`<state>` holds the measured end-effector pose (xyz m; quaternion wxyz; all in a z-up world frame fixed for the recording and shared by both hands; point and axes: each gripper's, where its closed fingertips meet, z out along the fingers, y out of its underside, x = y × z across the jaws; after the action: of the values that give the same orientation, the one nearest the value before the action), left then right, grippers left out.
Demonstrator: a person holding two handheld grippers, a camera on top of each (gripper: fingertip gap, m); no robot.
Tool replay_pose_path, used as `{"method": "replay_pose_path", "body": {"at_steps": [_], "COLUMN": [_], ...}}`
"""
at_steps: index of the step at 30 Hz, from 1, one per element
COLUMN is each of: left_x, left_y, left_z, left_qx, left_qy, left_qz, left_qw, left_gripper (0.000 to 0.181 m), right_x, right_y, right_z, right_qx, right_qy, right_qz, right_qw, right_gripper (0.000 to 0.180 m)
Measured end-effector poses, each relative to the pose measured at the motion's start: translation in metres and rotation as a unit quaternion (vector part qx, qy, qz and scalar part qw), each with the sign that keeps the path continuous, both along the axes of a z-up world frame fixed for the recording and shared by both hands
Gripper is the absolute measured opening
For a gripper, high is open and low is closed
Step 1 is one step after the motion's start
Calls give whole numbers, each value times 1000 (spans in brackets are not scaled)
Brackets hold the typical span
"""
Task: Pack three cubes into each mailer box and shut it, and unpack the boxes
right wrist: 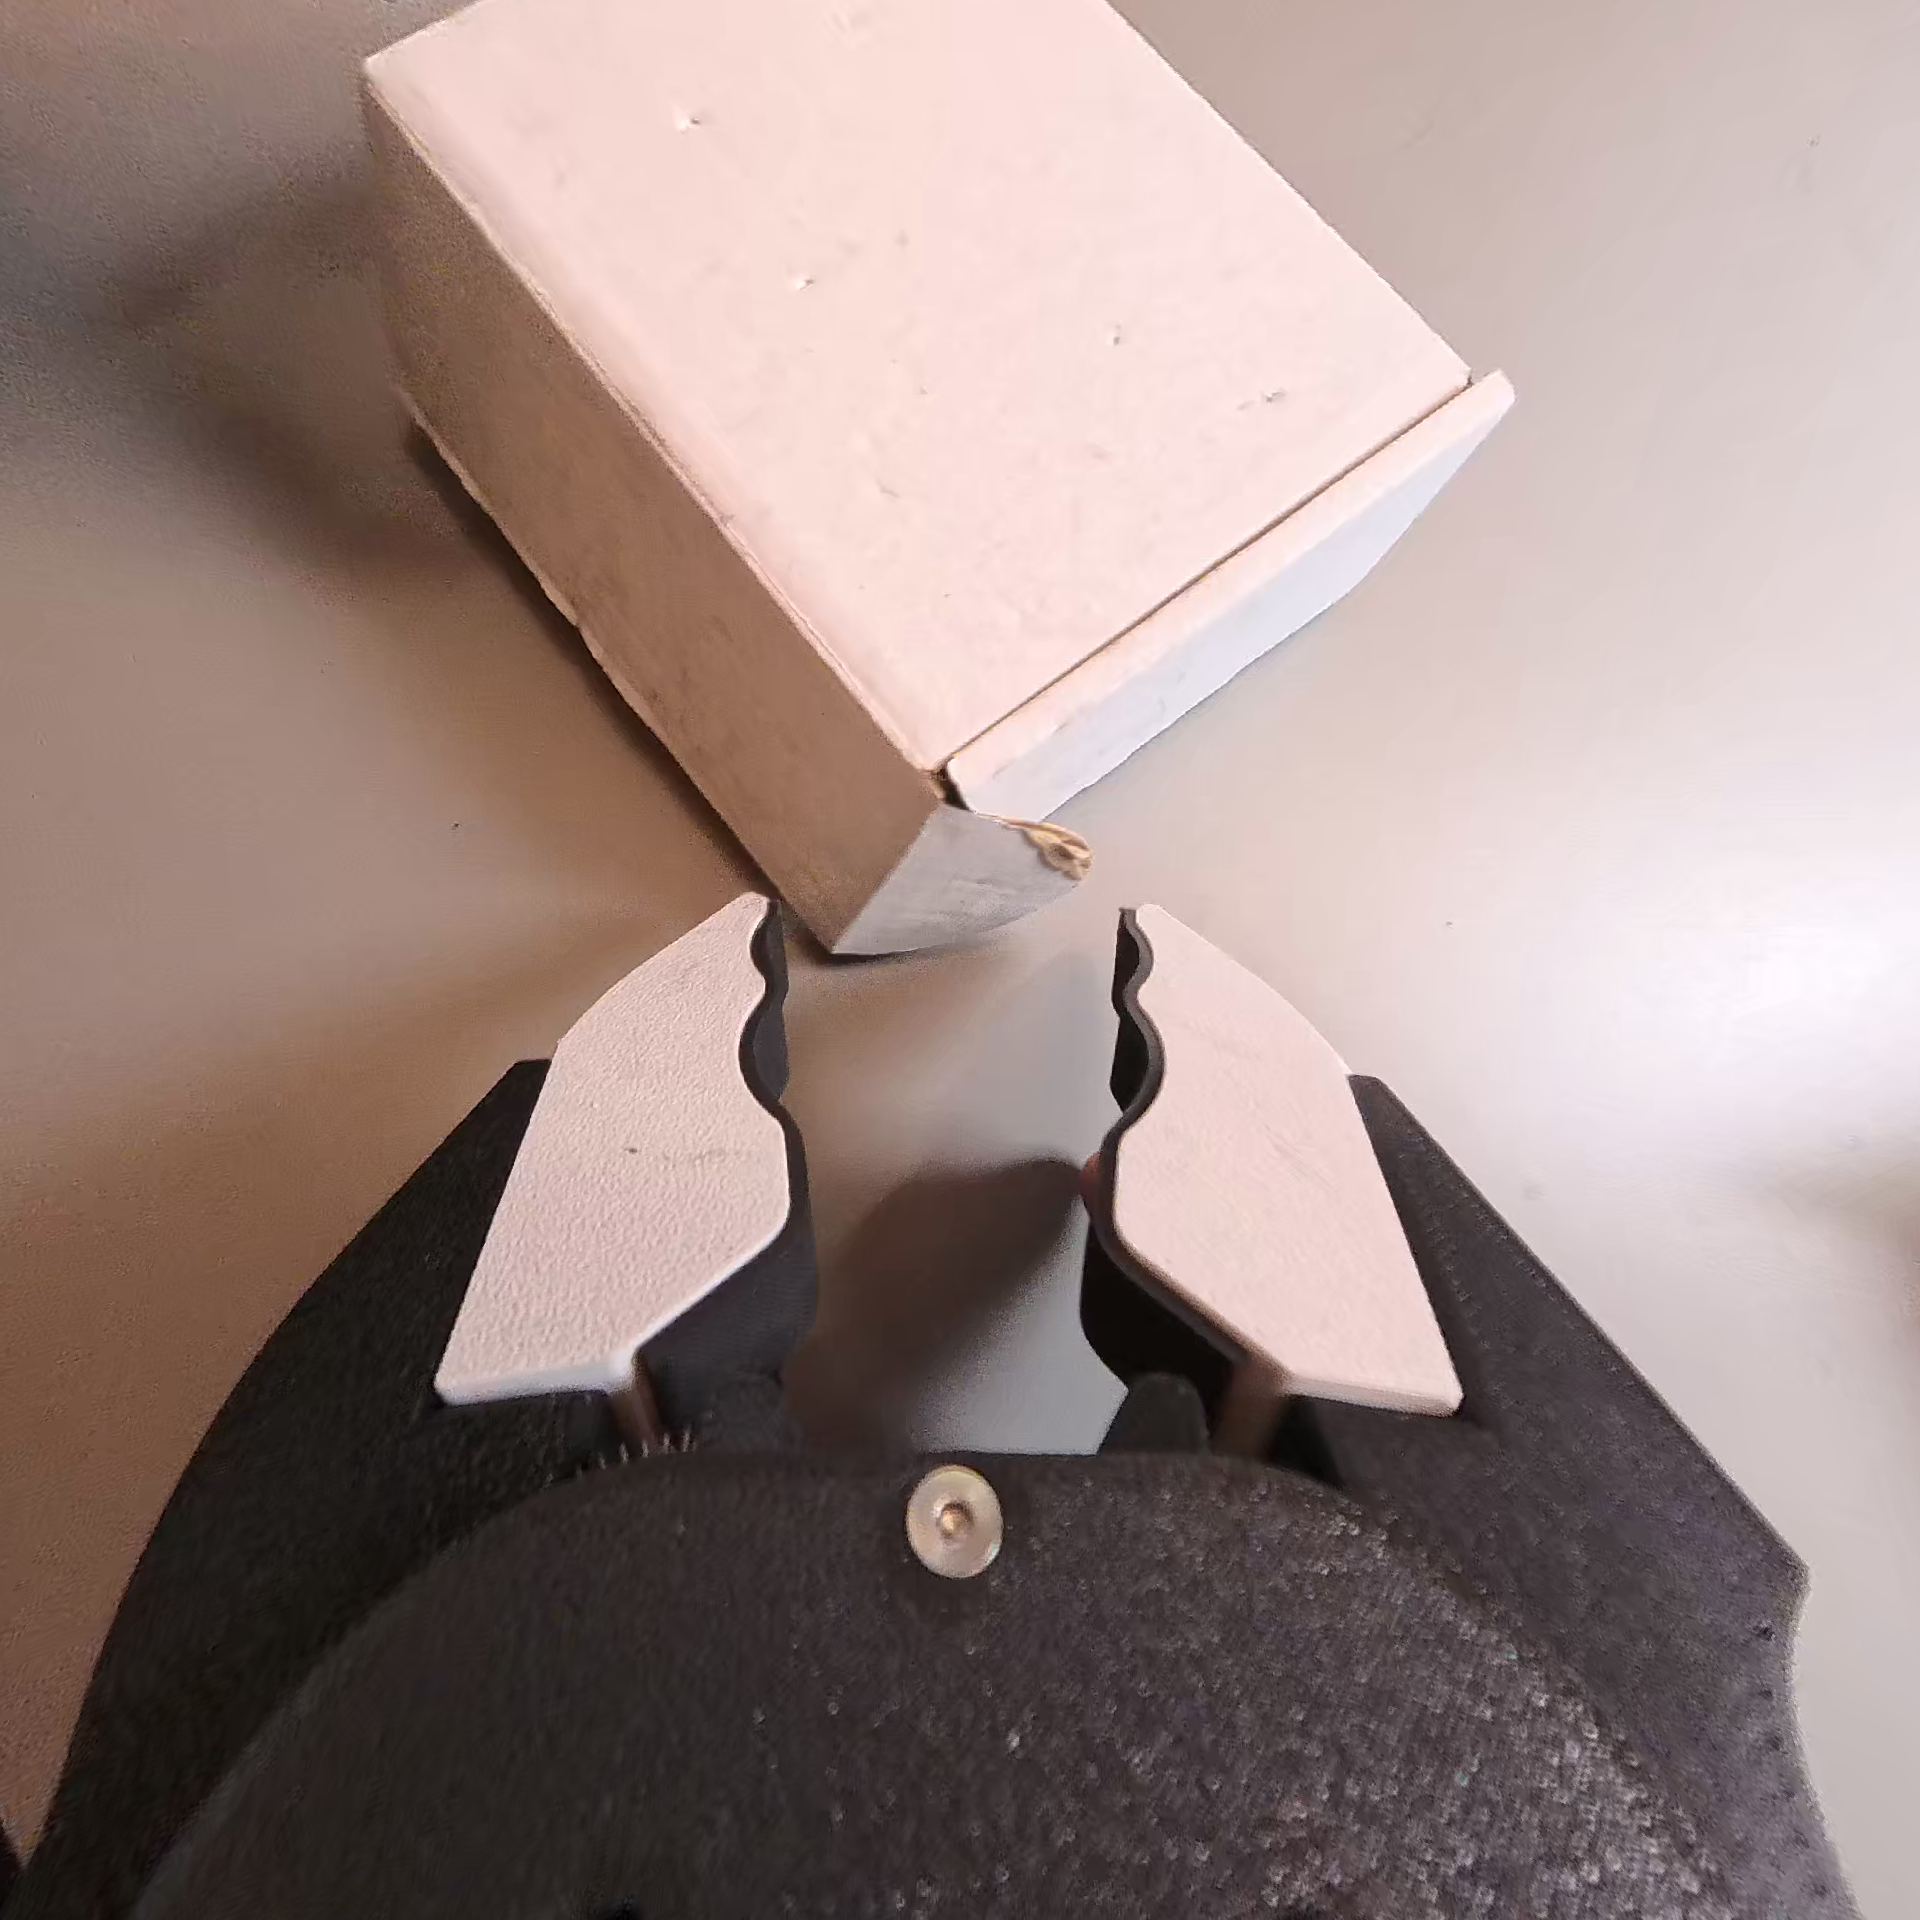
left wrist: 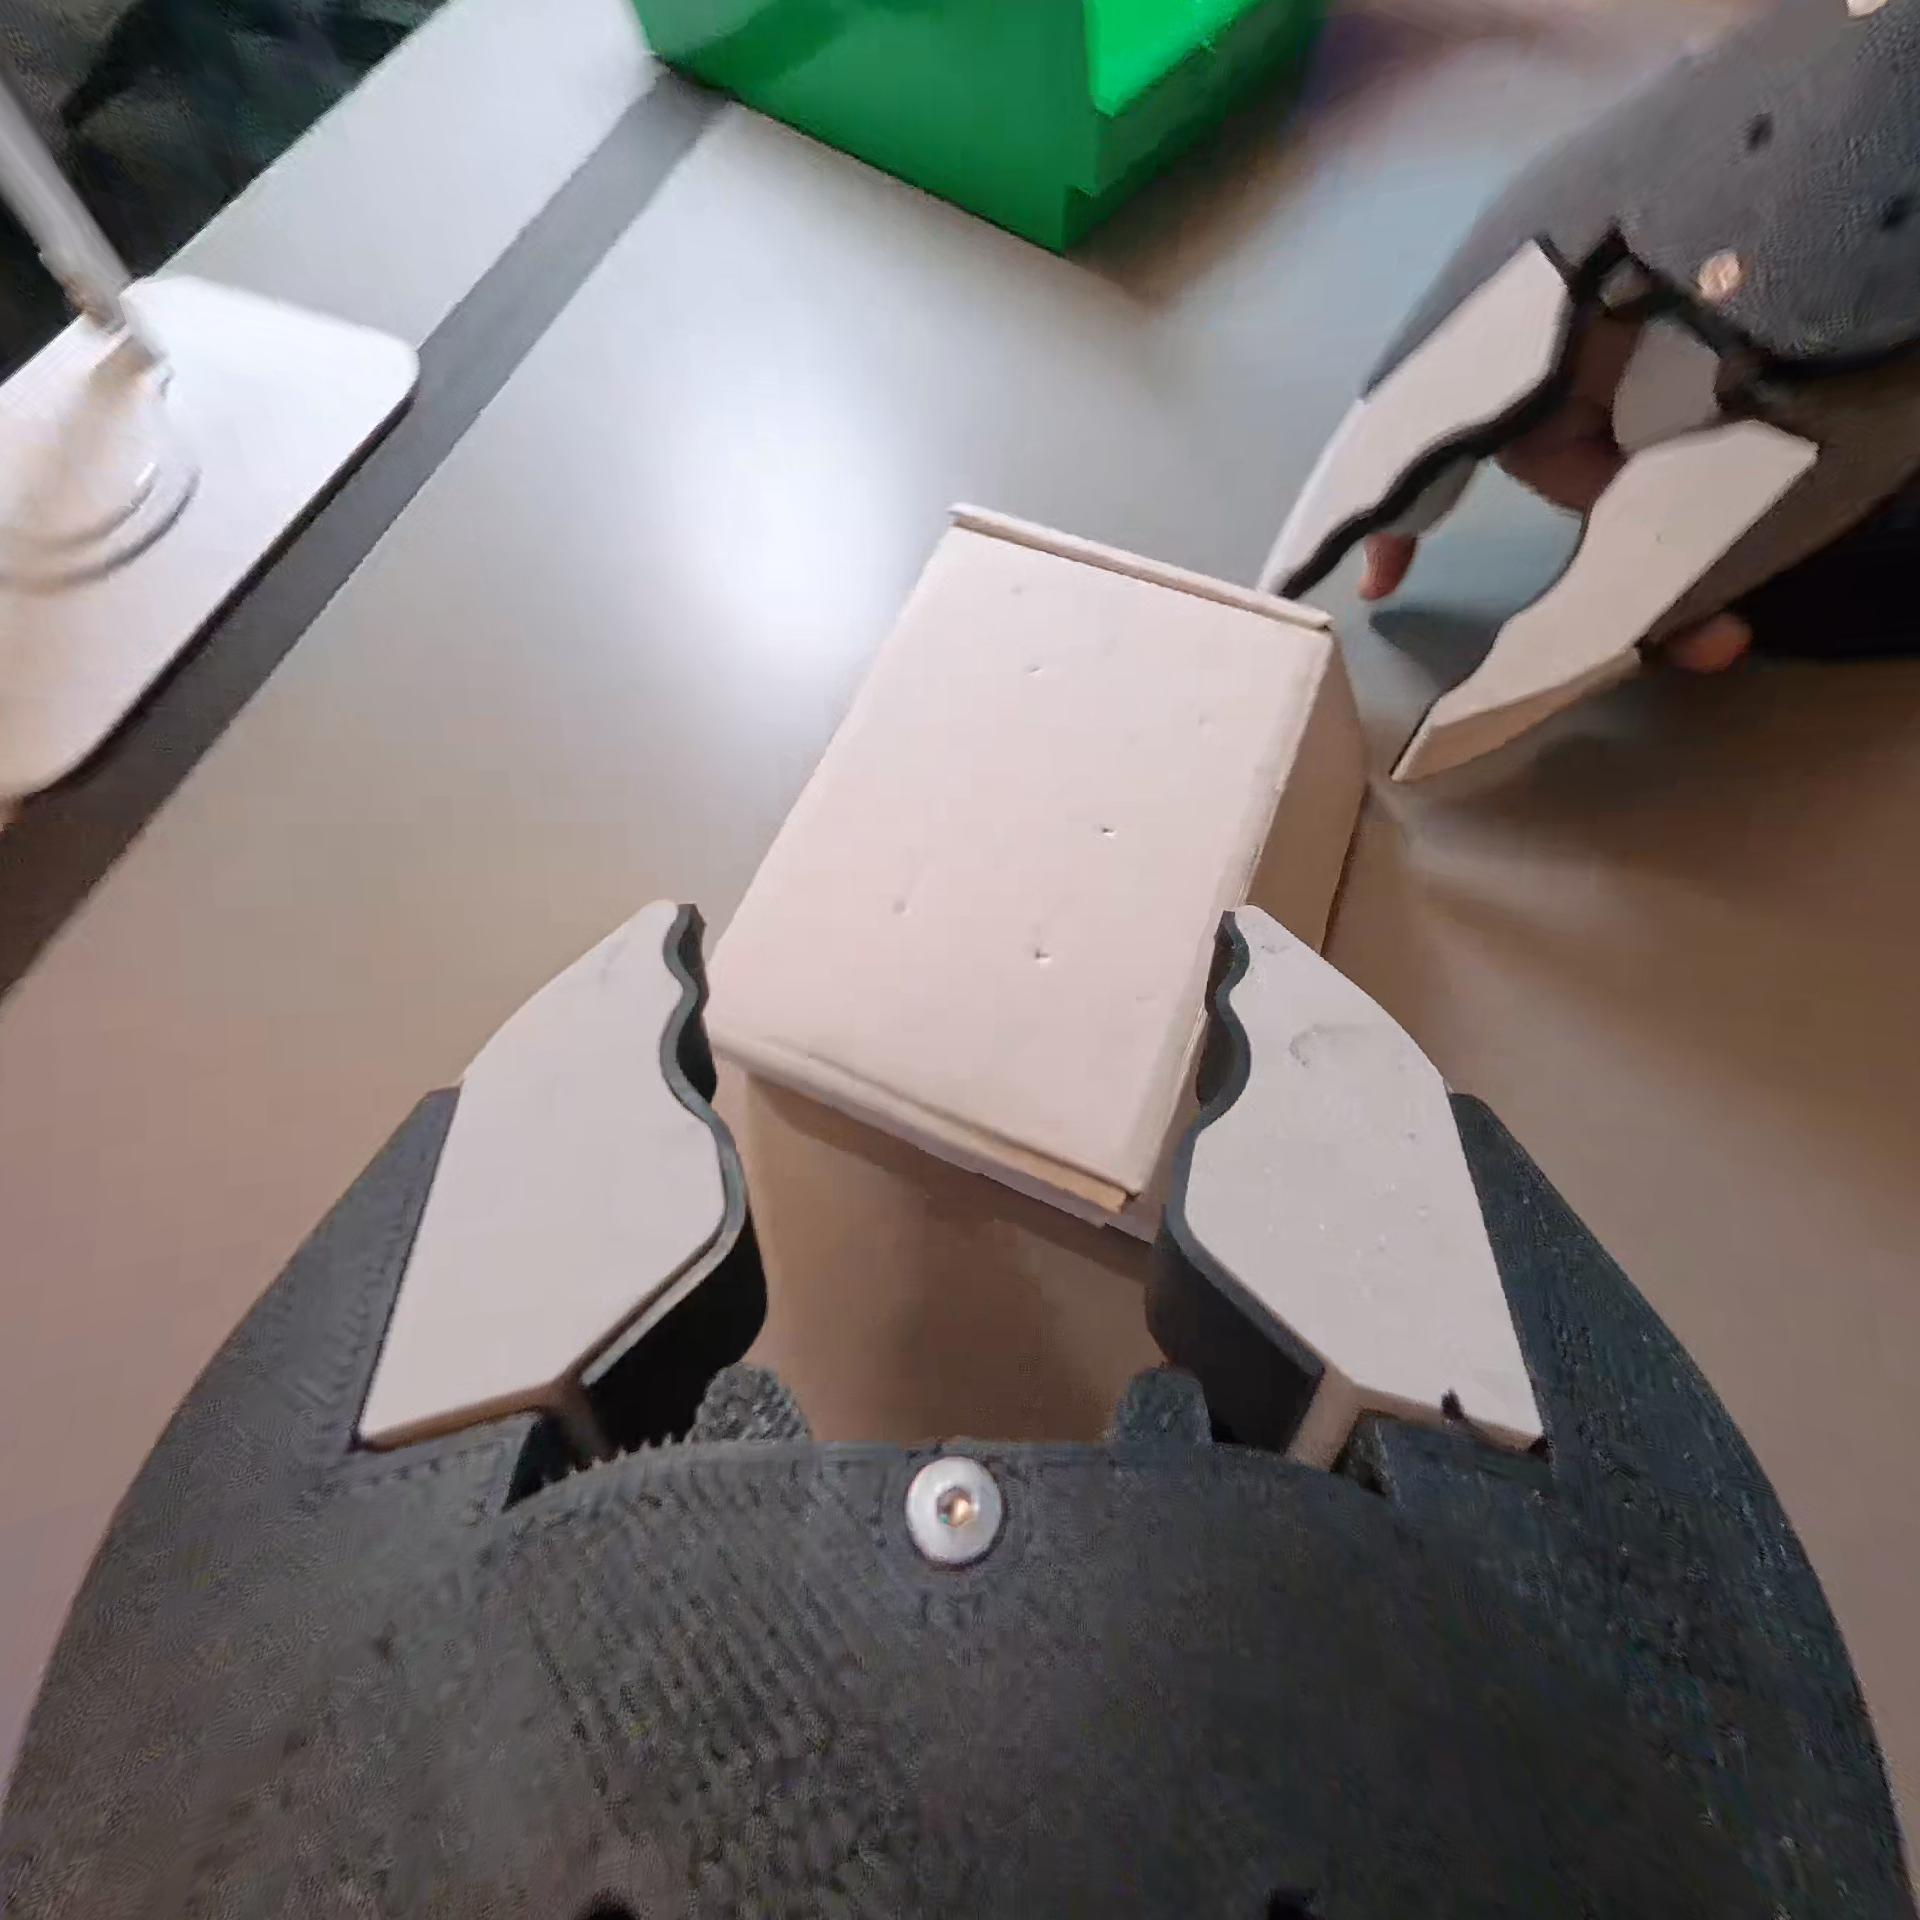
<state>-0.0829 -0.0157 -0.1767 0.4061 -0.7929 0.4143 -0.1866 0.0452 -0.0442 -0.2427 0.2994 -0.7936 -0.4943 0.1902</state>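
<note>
Closed white mailer box [left wrist: 1023, 862] sits on the worktop [left wrist: 623, 727], lid down, contents hidden; green bin [left wrist: 977, 94] behind, inside not visible. Left gripper [left wrist: 961, 1023] jaws spread, straddling the box's near end without gripping; right gripper [right wrist: 951, 971] released just beside its torn corner [right wrist: 1055, 844]. Risk: an off-centre squeeze likely skids or crushes the light cardboard.
</note>
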Motion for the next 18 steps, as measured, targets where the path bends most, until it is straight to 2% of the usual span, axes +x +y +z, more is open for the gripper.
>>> {"method": "replay_pose_path", "body": {"at_steps": [1,4,6,12,18], "left_x": [6,21,29,29,29], "left_y": [3,9,6,2,2], "left_z": [-2,-26,-36,-45,-49], "left_qx": [5,-22,-77,-119,-122], "left_qy": [28,123,140,182,214], "left_qz": [-31,-112,-147,-163,-156], "left_qw": [999,986,976,962,957], "left_gripper": [95,108,111,113,116], "right_x": [-1,-3,-2,-1,-2], "right_y": [-2,-4,-1,-3,-10], "right_z": [0,-5,-5,-4,2], "right_qx": [-1,4,12,-25,-114], "right_qy": [-1,-19,-21,-1,43], "right_qz": [5,11,5,19,43], "right_qw": [1000,1000,1000,1000,992], "right_gripper": [60,55,47,31,10]}}
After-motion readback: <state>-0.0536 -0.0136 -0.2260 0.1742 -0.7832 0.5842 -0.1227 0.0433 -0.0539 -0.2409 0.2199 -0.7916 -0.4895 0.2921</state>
